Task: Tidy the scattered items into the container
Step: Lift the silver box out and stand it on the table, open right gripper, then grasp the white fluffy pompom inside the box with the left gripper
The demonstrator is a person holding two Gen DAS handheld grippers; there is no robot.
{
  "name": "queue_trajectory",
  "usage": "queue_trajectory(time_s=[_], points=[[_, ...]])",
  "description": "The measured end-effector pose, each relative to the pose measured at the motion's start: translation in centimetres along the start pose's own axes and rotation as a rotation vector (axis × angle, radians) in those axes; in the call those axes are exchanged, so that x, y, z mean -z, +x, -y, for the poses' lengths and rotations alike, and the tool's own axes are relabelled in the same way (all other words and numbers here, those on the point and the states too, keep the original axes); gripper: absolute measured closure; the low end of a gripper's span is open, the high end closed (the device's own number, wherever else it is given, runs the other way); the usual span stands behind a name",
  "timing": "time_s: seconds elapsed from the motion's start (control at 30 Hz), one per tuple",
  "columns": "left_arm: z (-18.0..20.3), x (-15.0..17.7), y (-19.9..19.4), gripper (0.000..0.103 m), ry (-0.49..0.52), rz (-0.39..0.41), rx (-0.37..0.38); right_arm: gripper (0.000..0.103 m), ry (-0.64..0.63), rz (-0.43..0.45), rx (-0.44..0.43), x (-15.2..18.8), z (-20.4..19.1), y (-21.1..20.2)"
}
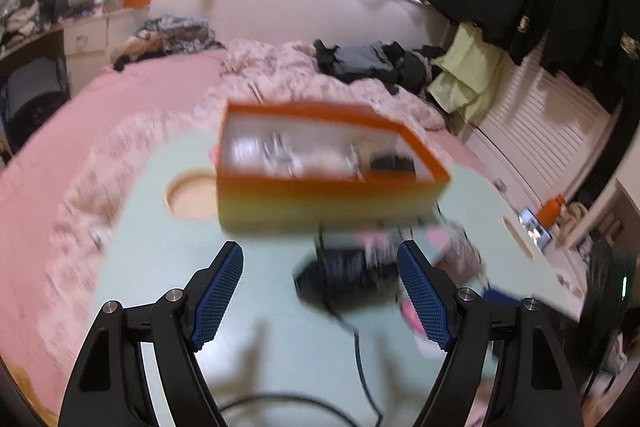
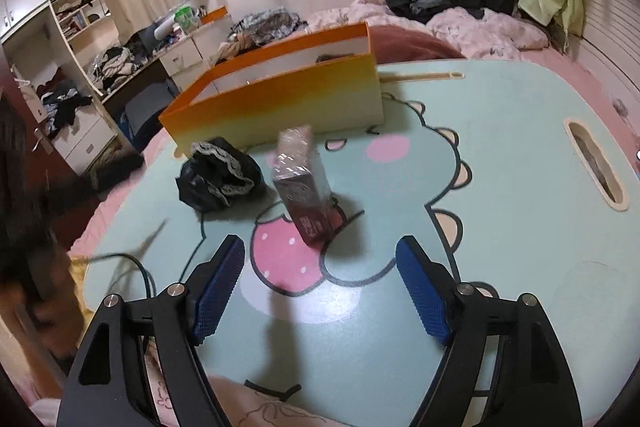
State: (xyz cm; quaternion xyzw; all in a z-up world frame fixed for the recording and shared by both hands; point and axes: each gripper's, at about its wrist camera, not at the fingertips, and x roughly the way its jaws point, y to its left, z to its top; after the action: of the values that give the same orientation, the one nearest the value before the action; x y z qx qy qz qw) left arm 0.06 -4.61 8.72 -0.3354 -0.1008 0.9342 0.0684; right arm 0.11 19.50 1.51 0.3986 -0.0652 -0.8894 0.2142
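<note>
Both grippers, left gripper point(image 1: 320, 291) and right gripper point(image 2: 320, 287), jaws spread, holding nothing. Wrapped box point(image 2: 306, 183) and black lace cloth point(image 2: 218, 173) lie on tabletop point(image 2: 500, 227) beside orange container point(image 2: 280, 99). Risk: glossy wrap slips, cable point(image 2: 140, 267) snags.

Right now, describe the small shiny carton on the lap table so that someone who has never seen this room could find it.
Start at the orange box on the mint cartoon table. In front of it sit two loose items. The carton is the upright, plastic-wrapped dark red pack over the pink strawberry print, right of the crumpled black lace-trimmed cloth.
</note>
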Motion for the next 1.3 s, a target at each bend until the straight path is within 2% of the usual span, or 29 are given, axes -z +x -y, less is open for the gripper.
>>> queue_trajectory(time_s=[0.07,0.13,0.23,0.27,0.33,0.47,0.53,0.6,0.63,0.67,0.8,0.9,1.07,1.17,1.3], points=[[0.1,-3.2,0.9,0.024,0.005,-0.017,0.004,0.025,-0.022,0.035,0.021,-0.2,-0.3,-0.6],[0.6,-5.8,2.7,0.024,0.026,-0.068,0.014,0.025,-0.039,0.053,0.028,-0.2,-0.7,-0.9],[1.8,-8.6,7.9,0.026,0.087,-0.245,-0.002,0.025,-0.041,0.051,0.017,-0.1,-0.7,-0.9],[2.1,-9.0,9.5,0.032,0.090,-0.286,-0.011,0.025,-0.035,0.042,0.008,-0.1,-0.7,-0.7],[2.4,-9.3,12.3,0.037,0.080,-0.349,-0.043,0.025,-0.018,0.024,-0.013,0.0,-0.4,-0.3],[2.5,-8.9,16.2,0.040,0.044,-0.439,-0.087,0.025,0.002,0.020,-0.017,0.2,0.5,-0.1],[2.9,-8.4,17.2,0.043,0.054,-0.454,-0.126,0.025,0.009,0.023,-0.019,0.2,0.7,-0.3],[3.0,-8.1,18.0,0.059,0.056,-0.464,-0.143,0.025,0.016,0.024,-0.025,0.2,0.9,-0.3],[2.9,-8.0,18.5,0.077,0.046,-0.480,-0.131,0.025,0.018,0.021,-0.027,0.3,0.9,-0.3],[2.7,-7.8,18.9,0.080,0.031,-0.497,-0.112,0.025,0.020,0.018,-0.028,0.2,0.9,-0.2],[2.4,-8.0,18.4,0.081,0.008,-0.457,-0.094,0.025,0.024,0.014,-0.031,0.4,1.1,-0.2],[2.3,-8.7,16.0,0.081,0.000,-0.395,-0.036,0.025,0.026,0.015,-0.031,0.4,1.2,-0.2],[2.9,-10.0,8.8,0.081,0.031,-0.241,0.044,0.025,0.029,0.004,-0.028,0.5,1.1,0.0],[3.1,-8.8,5.2,0.081,0.065,-0.184,0.078,0.025,0.024,0.004,-0.026,0.6,1.0,0.0],[2.4,-5.3,3.0,0.081,0.097,-0.182,0.083,0.025,0.022,0.003,-0.022,0.6,1.0,0.1]])
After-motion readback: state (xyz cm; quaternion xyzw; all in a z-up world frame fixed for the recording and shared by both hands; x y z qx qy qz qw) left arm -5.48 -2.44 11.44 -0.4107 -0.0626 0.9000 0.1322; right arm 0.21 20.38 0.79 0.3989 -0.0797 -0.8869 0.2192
